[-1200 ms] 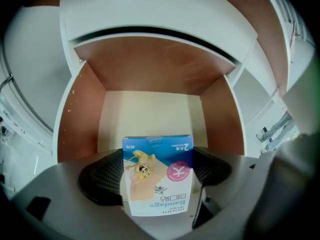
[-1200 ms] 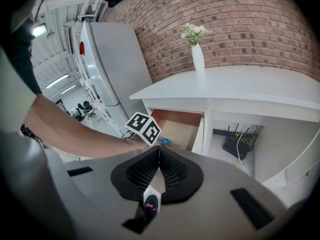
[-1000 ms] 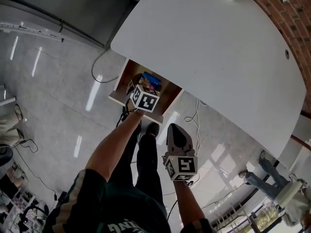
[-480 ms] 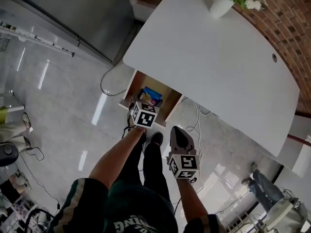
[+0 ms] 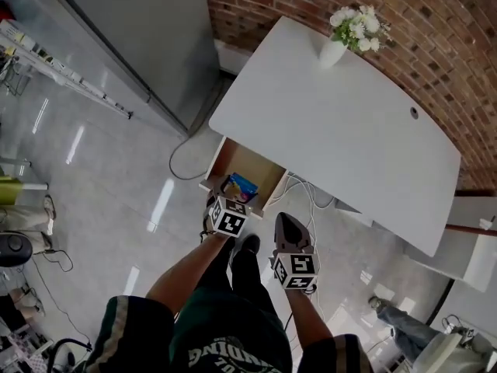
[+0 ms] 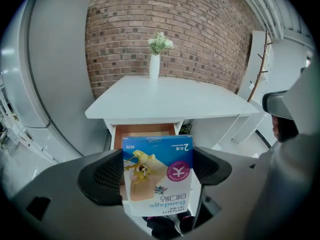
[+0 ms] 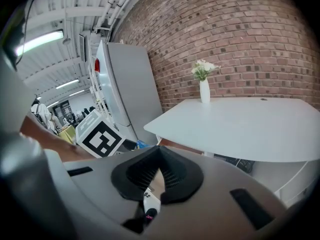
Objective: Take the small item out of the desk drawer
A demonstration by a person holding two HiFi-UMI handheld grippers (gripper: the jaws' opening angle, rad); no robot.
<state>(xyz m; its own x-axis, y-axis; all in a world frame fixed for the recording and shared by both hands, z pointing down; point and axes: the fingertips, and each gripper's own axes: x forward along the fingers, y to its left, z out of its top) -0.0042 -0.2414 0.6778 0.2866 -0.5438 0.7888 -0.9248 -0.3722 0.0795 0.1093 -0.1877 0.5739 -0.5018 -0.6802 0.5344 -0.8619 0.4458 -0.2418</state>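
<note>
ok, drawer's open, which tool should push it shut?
Right, probably. The right tool is shut and empty, near the front of the open drawer. The left tool is clamped on the bandage box and would have to set it down first.

The head view looks steeply down from high above the tabletop (image 5: pixel 334 123) and open drawer (image 5: pixel 245 166). The left gripper view faces the tabletop's front edge from low down; the right gripper view sees it obliquely. All share the vase (image 5: pixel 331 53).
</note>
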